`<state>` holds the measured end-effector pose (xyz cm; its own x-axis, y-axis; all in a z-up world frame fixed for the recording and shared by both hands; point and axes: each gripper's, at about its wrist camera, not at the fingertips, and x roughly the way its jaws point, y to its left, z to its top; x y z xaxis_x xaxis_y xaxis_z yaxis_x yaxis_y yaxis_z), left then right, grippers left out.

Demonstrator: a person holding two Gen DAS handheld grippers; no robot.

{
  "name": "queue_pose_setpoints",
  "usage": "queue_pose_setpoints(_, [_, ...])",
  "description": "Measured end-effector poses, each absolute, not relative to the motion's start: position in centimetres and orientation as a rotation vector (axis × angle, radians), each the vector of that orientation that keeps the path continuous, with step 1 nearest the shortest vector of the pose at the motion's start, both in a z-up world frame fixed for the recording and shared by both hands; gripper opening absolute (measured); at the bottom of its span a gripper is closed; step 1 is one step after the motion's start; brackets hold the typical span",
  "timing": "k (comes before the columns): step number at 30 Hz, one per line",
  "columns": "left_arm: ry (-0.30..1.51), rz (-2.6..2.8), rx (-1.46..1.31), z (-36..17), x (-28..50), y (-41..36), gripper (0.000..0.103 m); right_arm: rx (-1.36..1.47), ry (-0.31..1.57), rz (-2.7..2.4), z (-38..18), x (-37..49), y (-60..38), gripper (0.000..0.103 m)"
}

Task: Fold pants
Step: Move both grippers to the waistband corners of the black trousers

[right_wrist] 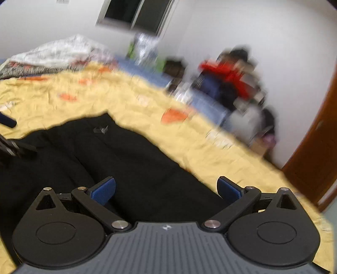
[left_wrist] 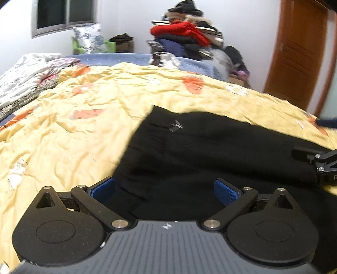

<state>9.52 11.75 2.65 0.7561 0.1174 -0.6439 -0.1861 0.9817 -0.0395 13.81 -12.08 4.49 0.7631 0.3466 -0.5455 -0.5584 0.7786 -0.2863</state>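
Note:
Black pants (left_wrist: 210,151) lie spread flat on a yellow flowered quilt (left_wrist: 73,126); a small grey logo (left_wrist: 175,126) marks them. My left gripper (left_wrist: 164,189) is open and empty, hovering over the pants' near left part. The right gripper's black arm (left_wrist: 316,162) shows at the right edge. In the right wrist view the pants (right_wrist: 118,156) run from centre to the near edge, and my right gripper (right_wrist: 166,188) is open and empty above them. The left gripper (right_wrist: 12,147) shows at the left edge. This view is blurred.
A pile of clothes with a red garment (left_wrist: 185,38) stands beyond the bed. Crumpled bedding (left_wrist: 27,73) lies at the far left. A brown door (left_wrist: 299,52) is at the right. A window (left_wrist: 63,14) and a patterned pillow (left_wrist: 90,38) are at the back wall.

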Motion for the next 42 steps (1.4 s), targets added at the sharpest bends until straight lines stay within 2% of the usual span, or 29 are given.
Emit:
queue_pose_setpoints(5, [0.690,0.201,-0.159,3.4,11.8,14.0,0.102,-0.253,0.626,0.672,3.9,22.5,-13.1,0.103])
queue_pose_setpoints(11, [0.711,0.179,-0.154,2.8,14.6,14.2,0.102,-0.342,0.733,0.781,1.9,29.4,-11.7,0.103])
queue_pose_setpoints(16, [0.738,0.156,-0.138,1.8,16.2,13.7,0.102,-0.379,0.862,0.813,0.3,33.3,-10.1,0.098])
queue_pose_setpoints(23, [0.756,0.141,-0.156,0.8,17.3,14.1,0.102,-0.379,0.967,0.876,-1.1,35.8,-8.6,0.078])
queue_pose_setpoints(25, [0.762,0.142,-0.161,0.6,17.5,14.2,0.102,-0.392,0.963,0.878,-1.2,35.7,-8.5,0.059])
queue_pose_setpoints(26, [0.762,0.144,-0.164,0.5,17.6,14.3,0.102,-0.393,0.953,0.883,-1.0,35.6,-8.6,0.040])
queue_pose_setpoints(27, [0.763,0.145,-0.168,0.5,17.6,14.4,0.102,-0.391,0.946,0.879,-0.8,35.4,-8.6,0.029])
queue_pose_setpoints(30, [0.758,0.146,-0.189,0.7,17.8,14.8,0.102,-0.432,0.923,0.872,-0.5,34.7,-8.3,0.018])
queue_pose_setpoints(33, [0.774,0.126,-0.230,1.0,18.3,15.4,0.102,-0.524,0.866,0.837,-0.4,32.9,-7.5,0.012])
queue_pose_setpoints(42, [0.813,0.001,-0.541,2.2,22.3,17.6,0.102,-0.851,0.505,0.715,-0.6,22.8,-5.8,0.008])
